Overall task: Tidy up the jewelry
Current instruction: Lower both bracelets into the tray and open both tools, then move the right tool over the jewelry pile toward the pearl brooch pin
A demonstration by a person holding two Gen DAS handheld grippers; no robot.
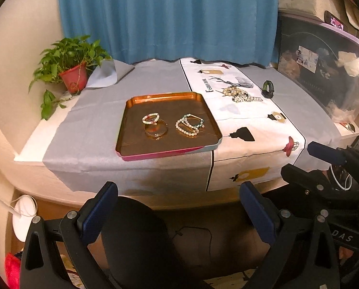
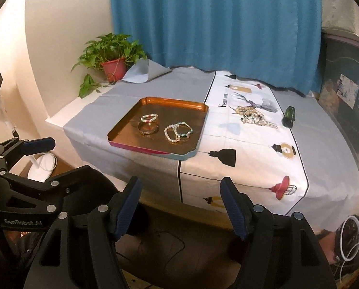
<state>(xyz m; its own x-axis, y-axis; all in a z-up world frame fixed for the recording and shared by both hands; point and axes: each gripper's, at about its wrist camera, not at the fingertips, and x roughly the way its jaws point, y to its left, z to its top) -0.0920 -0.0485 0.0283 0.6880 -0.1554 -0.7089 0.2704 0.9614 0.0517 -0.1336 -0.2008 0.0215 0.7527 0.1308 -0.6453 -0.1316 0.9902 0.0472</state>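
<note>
From where I sit, far left on the desk there is a potted plant in a red pot, up against the wall. Next comes the copper tray, flat on the grey cloth, and it holds the sorted pieces: a small beaded bracelet lying on a gold bangle, and just beside them a cluster of pearl and turquoise bracelets. Moving right, on the white printed runner, a loose pile of beaded jewelry sits well apart from the tray. Right again, a small dark green item (I cannot tell what it is). My left gripper hangs off the desk's front edge, fingers spread, nothing between them. My right gripper likewise: fingers spread and empty.
</note>
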